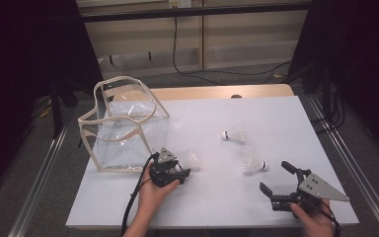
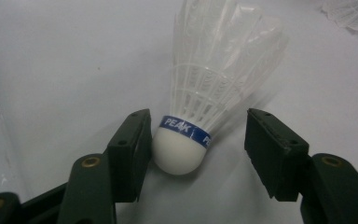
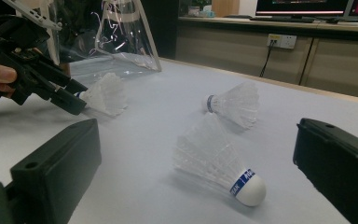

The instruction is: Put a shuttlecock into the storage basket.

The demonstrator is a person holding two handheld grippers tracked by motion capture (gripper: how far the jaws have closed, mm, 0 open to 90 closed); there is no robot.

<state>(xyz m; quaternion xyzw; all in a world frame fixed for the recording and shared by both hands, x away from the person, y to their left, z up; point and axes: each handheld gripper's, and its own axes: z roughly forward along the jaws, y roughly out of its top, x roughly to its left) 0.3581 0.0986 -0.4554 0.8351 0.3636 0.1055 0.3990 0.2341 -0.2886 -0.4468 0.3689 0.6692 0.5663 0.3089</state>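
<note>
Three white shuttlecocks lie on the white table. My left gripper is open around the cork of the first shuttlecock. One jaw touches the cork by its blue band, and the other stands a gap away. The right gripper view shows this left gripper at that shuttlecock from the side. My right gripper is open near the table's front right. A second shuttlecock lies just ahead of its jaws, untouched. The third shuttlecock lies farther back.
A clear plastic bag with cream edging stands open at the table's left, just behind my left gripper. The table's front edge runs close to both hands. Dark stands and cables flank the table.
</note>
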